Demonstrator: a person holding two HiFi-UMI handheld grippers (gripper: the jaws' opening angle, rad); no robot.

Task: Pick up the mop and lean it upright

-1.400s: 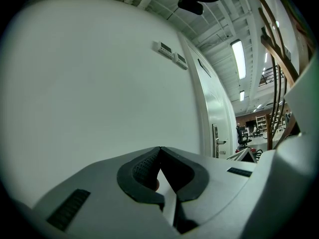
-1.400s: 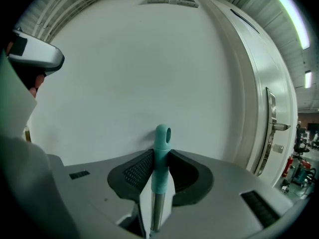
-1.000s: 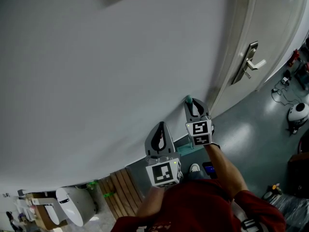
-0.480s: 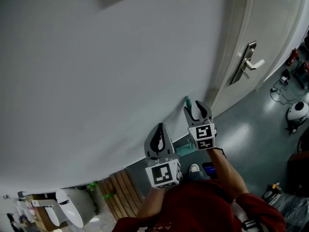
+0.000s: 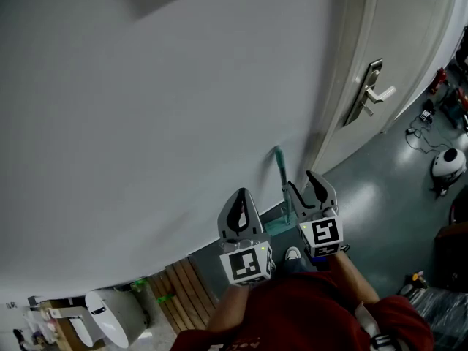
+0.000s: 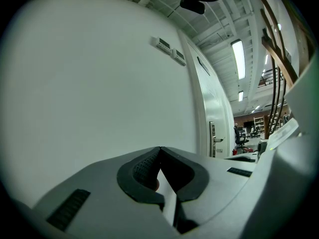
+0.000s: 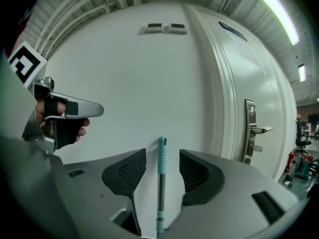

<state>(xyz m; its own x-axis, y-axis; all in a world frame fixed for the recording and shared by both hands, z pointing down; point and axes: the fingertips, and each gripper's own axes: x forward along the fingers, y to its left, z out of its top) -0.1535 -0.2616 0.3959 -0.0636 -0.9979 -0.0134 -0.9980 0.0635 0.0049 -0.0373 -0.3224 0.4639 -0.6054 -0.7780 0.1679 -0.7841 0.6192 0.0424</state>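
The mop stands upright against the white wall point(image 5: 161, 108), its teal grip point(image 5: 279, 163) at the top and its teal head point(image 5: 280, 226) on the floor. In the right gripper view the teal grip point(image 7: 162, 156) and metal shaft stand between the jaws without touching either pad. My right gripper point(image 5: 303, 186) is open, just in front of the shaft and below the grip. My left gripper point(image 5: 239, 205) hovers left of the mop, shut with nothing in it; its pads point(image 6: 144, 166) meet in the left gripper view.
A white door with a metal lever handle point(image 5: 374, 93) is right of the mop. Wooden slats point(image 5: 186, 287) and a white appliance point(image 5: 110, 313) lie at the lower left. A shoe point(image 5: 294, 255) is near the mop head. Cables and a round white device point(image 5: 447, 164) sit at the far right.
My right gripper opened, let go of the mop's teal grip and drew back and down. The mop stays leaning on the wall. The left gripper has barely moved.
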